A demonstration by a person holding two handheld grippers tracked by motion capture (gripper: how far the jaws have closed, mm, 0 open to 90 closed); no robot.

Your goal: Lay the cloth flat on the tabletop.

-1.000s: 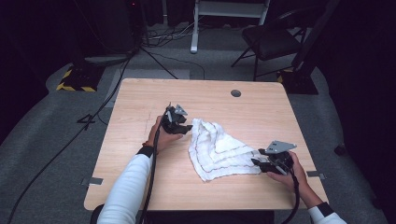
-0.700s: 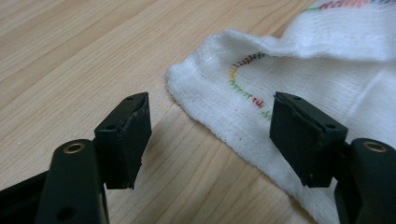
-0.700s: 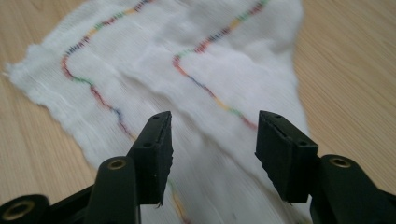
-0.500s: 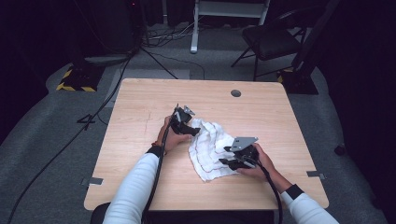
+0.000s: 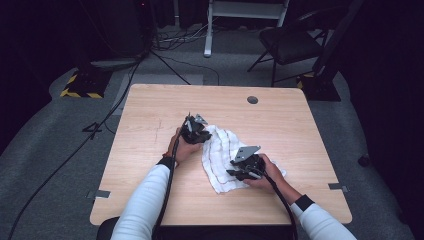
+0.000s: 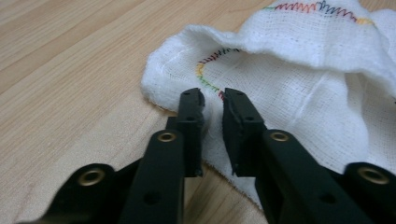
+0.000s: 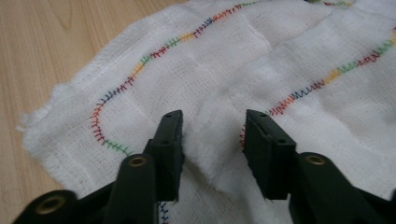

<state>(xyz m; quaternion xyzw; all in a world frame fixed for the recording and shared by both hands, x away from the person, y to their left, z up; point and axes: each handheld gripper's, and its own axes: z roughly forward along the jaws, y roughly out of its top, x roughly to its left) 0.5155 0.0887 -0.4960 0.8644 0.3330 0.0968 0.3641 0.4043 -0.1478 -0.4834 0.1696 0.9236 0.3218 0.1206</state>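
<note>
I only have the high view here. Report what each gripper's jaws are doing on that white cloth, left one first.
Observer: The left gripper has just been closing its jaws to a narrow gap. They sit over the edge of the cloth, close to the bare table, and no fold shows pinched between them.
Operator: Now the right one.
Observer: The right gripper has its jaws either side of a raised fold and has just been closing them. I cannot tell whether the pads press it yet.
Operator: Give me a landmark on the cloth.
Observer: A line of multicoloured stitching runs just inside its edge.
</note>
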